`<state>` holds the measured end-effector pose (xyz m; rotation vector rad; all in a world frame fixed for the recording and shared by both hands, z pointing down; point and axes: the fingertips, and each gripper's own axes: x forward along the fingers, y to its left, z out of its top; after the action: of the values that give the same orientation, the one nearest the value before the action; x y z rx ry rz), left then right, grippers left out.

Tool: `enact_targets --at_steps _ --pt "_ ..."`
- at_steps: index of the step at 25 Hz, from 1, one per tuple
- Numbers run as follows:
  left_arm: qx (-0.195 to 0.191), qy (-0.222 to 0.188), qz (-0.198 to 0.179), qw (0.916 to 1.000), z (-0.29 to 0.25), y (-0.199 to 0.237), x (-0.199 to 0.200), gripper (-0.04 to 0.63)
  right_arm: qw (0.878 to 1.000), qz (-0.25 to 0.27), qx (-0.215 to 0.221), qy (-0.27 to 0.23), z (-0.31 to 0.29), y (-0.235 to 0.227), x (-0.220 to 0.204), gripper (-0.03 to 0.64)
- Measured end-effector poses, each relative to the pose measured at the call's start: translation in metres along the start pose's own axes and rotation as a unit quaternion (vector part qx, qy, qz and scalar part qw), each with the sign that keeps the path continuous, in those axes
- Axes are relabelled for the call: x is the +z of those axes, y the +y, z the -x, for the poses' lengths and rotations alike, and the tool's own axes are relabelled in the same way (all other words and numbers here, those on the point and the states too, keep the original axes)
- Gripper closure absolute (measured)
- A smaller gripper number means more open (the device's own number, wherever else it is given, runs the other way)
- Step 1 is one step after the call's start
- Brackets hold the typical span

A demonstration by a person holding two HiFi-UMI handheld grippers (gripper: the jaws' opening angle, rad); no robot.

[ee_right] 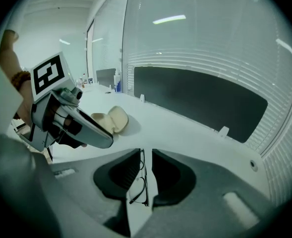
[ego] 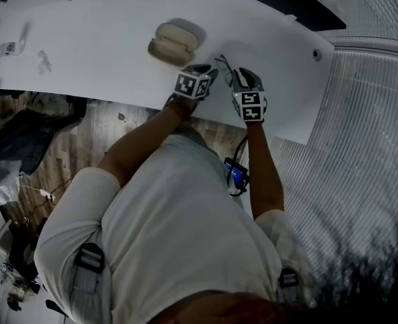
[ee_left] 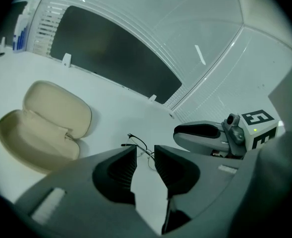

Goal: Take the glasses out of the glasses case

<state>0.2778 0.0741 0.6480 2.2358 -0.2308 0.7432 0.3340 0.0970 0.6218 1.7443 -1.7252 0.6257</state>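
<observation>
An open beige glasses case [ego: 173, 42] lies empty on the white table [ego: 90, 52]; it also shows as the case [ee_left: 41, 123] in the left gripper view and the case [ee_right: 108, 119] in the right gripper view. Thin black wire glasses [ee_right: 142, 182] sit between the narrow jaws of my right gripper [ee_right: 146, 155], which is shut on them and lifted off the table. The glasses [ee_left: 138, 144] show just past my left gripper [ee_left: 145, 152], whose jaws stand open with nothing between them. In the head view the left gripper [ego: 209, 73] and right gripper [ego: 234, 75] are close together near the table's front edge, right of the case.
A dark partition panel [ee_left: 111, 53] runs along the table's far edge, with window blinds [ee_right: 200, 38] behind it. Small bottles [ee_right: 117, 81] stand at the far end. Bags and clutter [ego: 23, 140] lie on the floor at the left.
</observation>
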Motion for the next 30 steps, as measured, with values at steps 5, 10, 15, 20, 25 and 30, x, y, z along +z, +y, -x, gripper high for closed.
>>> enact_targets --at_steps 5,10,15,20,25,30 --pt "-0.014 -0.023 -0.022 0.9994 0.021 -0.023 0.017 0.479 0.999 -0.001 -0.018 -0.042 0.032 -0.002 0.029 0.546" --pt "-0.028 -0.049 -0.064 0.9964 0.054 -0.045 0.038 0.479 0.996 -0.023 -0.035 -0.081 0.061 -0.002 0.047 0.546" --pt "-0.034 -0.078 -0.116 0.9896 0.089 -0.063 0.058 0.479 0.991 -0.037 -0.043 -0.121 0.088 0.011 0.072 0.546" --pt "-0.05 -0.109 -0.168 0.9784 0.125 -0.081 0.079 0.48 0.985 -0.038 -0.036 -0.165 0.104 0.03 0.11 0.546" --pt "-0.064 -0.145 -0.19 0.9689 0.161 -0.095 0.099 0.488 0.978 -0.031 -0.015 -0.206 0.123 0.054 0.151 0.547" --pt "-0.064 -0.175 -0.202 0.9615 0.188 -0.097 0.112 0.499 0.968 -0.037 -0.004 -0.248 0.142 0.071 0.183 0.549"
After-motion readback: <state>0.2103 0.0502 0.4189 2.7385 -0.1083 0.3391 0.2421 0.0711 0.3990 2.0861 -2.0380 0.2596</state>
